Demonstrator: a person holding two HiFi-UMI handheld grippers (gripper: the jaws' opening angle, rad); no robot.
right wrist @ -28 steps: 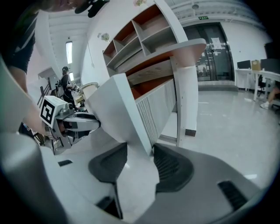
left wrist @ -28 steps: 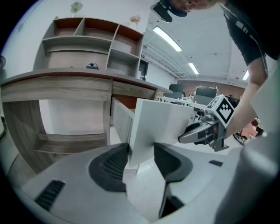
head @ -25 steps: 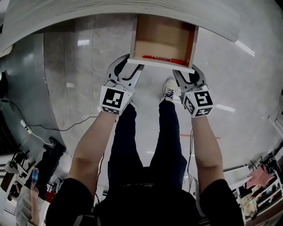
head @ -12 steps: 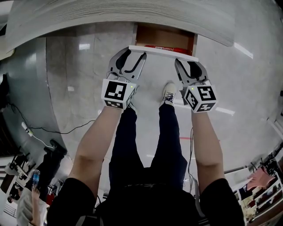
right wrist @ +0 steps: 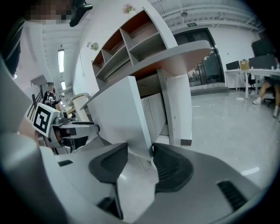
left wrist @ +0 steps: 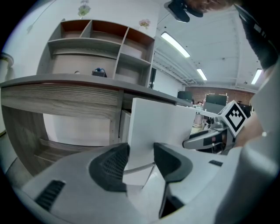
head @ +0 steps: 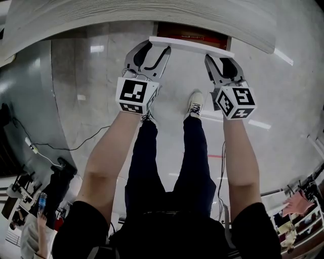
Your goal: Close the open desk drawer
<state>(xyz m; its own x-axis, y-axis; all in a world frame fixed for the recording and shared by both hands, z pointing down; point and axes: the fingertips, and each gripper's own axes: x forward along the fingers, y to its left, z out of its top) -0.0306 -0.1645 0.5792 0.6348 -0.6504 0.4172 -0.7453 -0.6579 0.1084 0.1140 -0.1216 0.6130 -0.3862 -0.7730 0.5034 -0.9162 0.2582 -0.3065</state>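
The desk drawer is almost fully in: only a thin strip of its brown inside (head: 192, 32) shows under the grey desktop (head: 126, 15). Its white front panel (head: 190, 44) (left wrist: 162, 127) (right wrist: 118, 113) stands a little out from the desk. My left gripper (head: 152, 51) (left wrist: 140, 162) is open at the panel's left end, with the panel's lower left corner between its jaws. My right gripper (head: 221, 61) (right wrist: 140, 159) is open at the right end, straddling the lower right corner. Both sets of fingertips are up against the panel.
The person's legs and a white shoe (head: 194, 103) are on the glossy floor below the drawer. A cable (head: 76, 146) trails across the floor at the left. A shelf unit (left wrist: 100, 48) stands on the desk. Desks and seated people show far off at the right (right wrist: 262, 83).
The drawer has slid most of the way into the desk. Both grippers have moved forward with its front panel, and the open brown inside has shrunk to a strip.
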